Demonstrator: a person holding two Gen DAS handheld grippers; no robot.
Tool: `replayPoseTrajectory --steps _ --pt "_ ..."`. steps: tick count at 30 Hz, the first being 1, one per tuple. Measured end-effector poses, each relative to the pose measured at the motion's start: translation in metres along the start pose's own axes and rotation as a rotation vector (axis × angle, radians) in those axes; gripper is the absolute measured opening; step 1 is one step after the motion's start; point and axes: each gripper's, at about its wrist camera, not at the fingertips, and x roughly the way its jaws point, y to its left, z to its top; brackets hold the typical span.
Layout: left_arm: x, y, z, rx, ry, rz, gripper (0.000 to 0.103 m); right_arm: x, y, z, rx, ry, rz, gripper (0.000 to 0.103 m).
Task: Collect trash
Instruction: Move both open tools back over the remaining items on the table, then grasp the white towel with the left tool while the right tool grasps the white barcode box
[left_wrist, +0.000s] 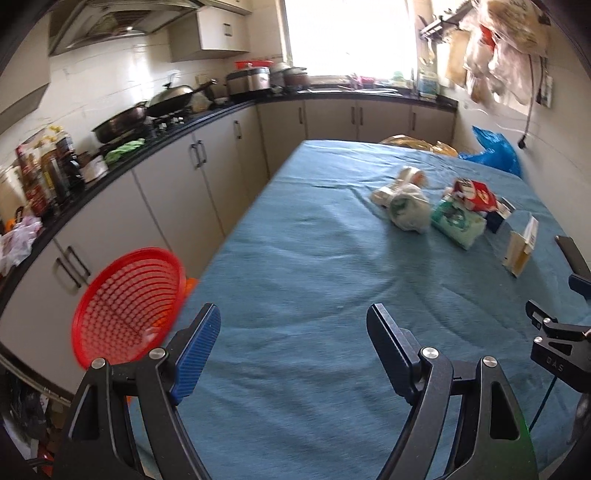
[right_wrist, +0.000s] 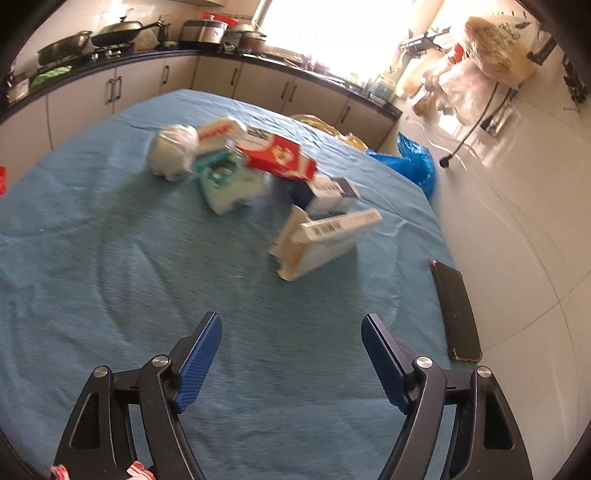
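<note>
Trash (right_wrist: 258, 166) lies clustered on the blue tablecloth (right_wrist: 110, 240), both hand-held grippers (left_wrist: 291, 343) (right_wrist: 291, 347) spread wide, empty.

two wrist cameras look forward and down along their own fingers over the blue-clothed surface (left_wrist: 295, 258). the left view, near the red basket (left_wrist: 129, 306), faces the far window; the right view sits closer to the shared pile of packaging (right_wrist: 258, 166).

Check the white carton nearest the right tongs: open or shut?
Open: the white carton's end flap stands up and its brown inside shows.
</note>
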Motion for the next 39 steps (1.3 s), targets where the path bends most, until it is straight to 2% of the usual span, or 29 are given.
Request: replayPoseTrajectory --steps 8,12,20,27,33,38,39 --pt "0.027 -0.039 0.017 0.039 0.048 -0.082 0.080 0.021 -0.035 0.002 0.037 0.065 0.007 0.083" --pt "0.042 -0.052 0.027 0.049 0.066 -0.121 0.080 0.030 -0.058 0.004 0.101 0.080 0.048 0.083" --pt "0.072 -0.063 0.062 0.038 0.077 -0.232 0.080 0.051 -0.115 0.002 0.407 0.056 0.358 0.083" --pt "0.116 -0.078 0.096 -0.018 0.122 -0.300 0.080 0.067 -0.132 0.010 0.556 0.009 0.502 0.080" --pt "0.157 -0.101 0.116 -0.024 0.167 -0.316 0.080 0.088 -0.130 0.029 0.613 0.023 0.531 0.080" --pt "0.181 -0.112 0.115 -0.017 0.213 -0.315 0.080 0.111 -0.125 0.042 0.666 0.055 0.543 0.080" --pt "0.183 -0.113 0.114 -0.019 0.221 -0.321 0.080 0.114 -0.124 0.043 0.670 0.062 0.540 0.076"
